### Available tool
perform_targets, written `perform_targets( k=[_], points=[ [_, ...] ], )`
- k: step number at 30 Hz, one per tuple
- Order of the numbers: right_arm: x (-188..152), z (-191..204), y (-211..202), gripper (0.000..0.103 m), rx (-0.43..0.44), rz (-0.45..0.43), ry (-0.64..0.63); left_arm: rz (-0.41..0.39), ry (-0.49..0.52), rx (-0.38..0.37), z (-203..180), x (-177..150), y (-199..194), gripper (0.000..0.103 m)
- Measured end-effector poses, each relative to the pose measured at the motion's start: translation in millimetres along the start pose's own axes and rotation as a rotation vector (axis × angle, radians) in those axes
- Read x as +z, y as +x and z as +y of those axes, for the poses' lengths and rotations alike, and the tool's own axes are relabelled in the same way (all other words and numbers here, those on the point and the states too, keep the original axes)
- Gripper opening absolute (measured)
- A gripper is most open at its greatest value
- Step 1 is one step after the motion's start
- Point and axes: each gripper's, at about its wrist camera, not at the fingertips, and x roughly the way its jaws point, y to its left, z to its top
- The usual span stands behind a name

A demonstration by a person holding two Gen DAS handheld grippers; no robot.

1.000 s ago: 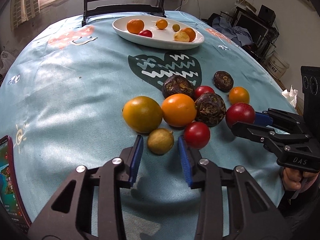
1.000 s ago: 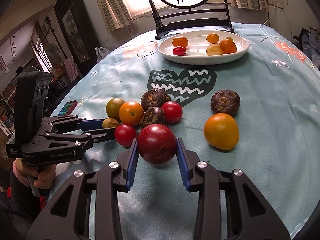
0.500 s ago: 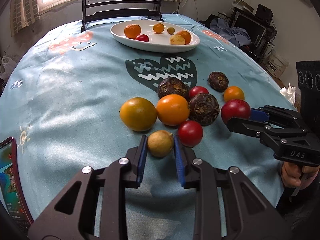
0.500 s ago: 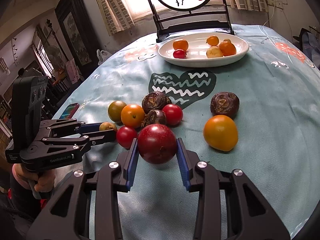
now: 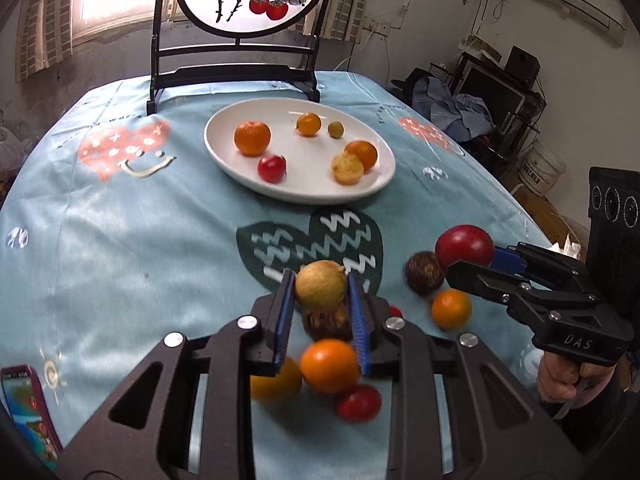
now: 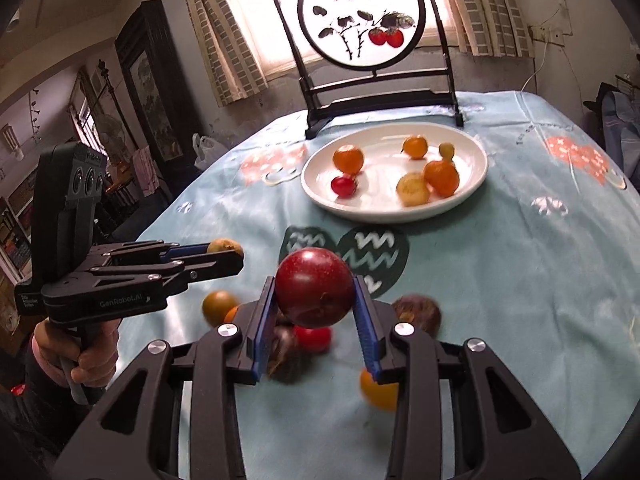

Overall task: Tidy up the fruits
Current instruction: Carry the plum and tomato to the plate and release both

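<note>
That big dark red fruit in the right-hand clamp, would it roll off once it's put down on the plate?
Probably a little: the dark red fruit looks round and smooth, so it may roll. The white plate has a raised rim that should stop it. Its glossy skin might slip between the right gripper pads.

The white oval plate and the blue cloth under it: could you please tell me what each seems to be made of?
The white oval plate looks like glazed ceramic, perhaps melamine: smooth, glossy, with soft highlights on its rim. The blue cloth looks like thin woven fabric, matte, printed with hearts, with faint creases across the table.
</note>
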Motion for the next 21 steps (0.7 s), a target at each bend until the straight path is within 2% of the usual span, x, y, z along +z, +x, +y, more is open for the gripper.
perform_targets(
  k=[3, 8, 14, 15, 16, 17, 19, 21],
  points=[
    [31.7, -18.5, 23.8, 0.038, -0.059, -0.021, 0.005, -0.016, -0.01, 0.034, 2.6, 37.1, 26.0, 0.027],
    [69.7, -45.8, 70.3, 0.038, -0.103, 0.004, 0.026, -0.006, 0.004, 0.085, 6.8, 89.6, 74.7, 0.027],
    [84.9, -64.0, 110.0, 0.038, -0.105, 0.044, 0.03, 0.033, -0.003, 0.116, 19.0, 115.5, 117.1, 0.027],
    [86.2, -65.6, 113.8, 0.042, -0.106, 0.057, 0.03, 0.04, -0.005, 0.119, 20.9, 116.8, 121.0, 0.027],
    [87.6, -66.4, 115.2, 0.045, -0.111, 0.062, 0.03, 0.045, -0.006, 0.13, 22.1, 117.6, 123.3, 0.031],
    [88.9, -66.4, 113.6, 0.047, -0.104, 0.062, 0.029, 0.041, -0.006, 0.145, 22.5, 118.1, 122.7, 0.057],
    [91.3, -64.7, 103.0, 0.048, -0.111, 0.044, 0.017, -0.014, -0.013, 0.203, 20.8, 118.5, 110.1, 0.09],
    [94.0, -61.0, 86.1, 0.048, -0.115, 0.008, 0.006, -0.066, -0.012, 0.213, 18.1, 117.0, 92.2, 0.094]
  ],
)
